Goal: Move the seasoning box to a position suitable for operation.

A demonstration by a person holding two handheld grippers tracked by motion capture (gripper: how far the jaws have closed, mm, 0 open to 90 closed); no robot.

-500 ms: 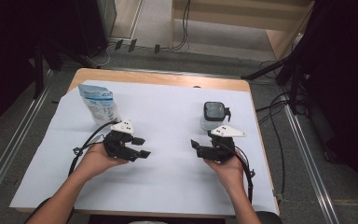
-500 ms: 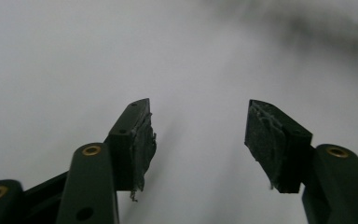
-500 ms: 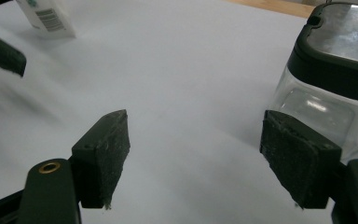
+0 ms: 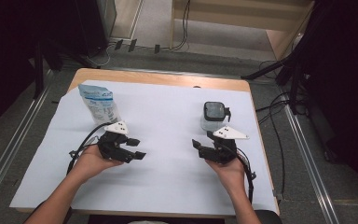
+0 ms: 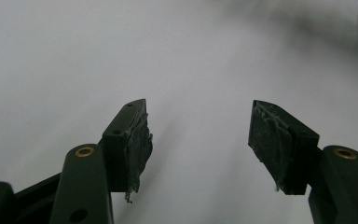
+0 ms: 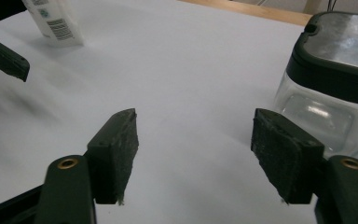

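Both claws spread wide and holding nothing, resting low on the white-covered surface [image 4: 168,140], likely a ready pose before any reach. Left claw [image 4: 135,148] just in front of the upright pouch [image 4: 98,103], so an easy grab. Right claw [image 4: 199,147] beside the clear jar [image 4: 214,116] with its dark lid [image 6: 345,42] on, near at hand

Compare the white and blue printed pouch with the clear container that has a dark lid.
The white and blue printed pouch is opaque and soft-sided; the clear container with a dark lid is see-through and rigid. The pouch stands nearest the left gripper, the container just beyond the right gripper. The pouch carries print and a barcode; the container looks plain. Both stand upright on the white sheet, ungripped.
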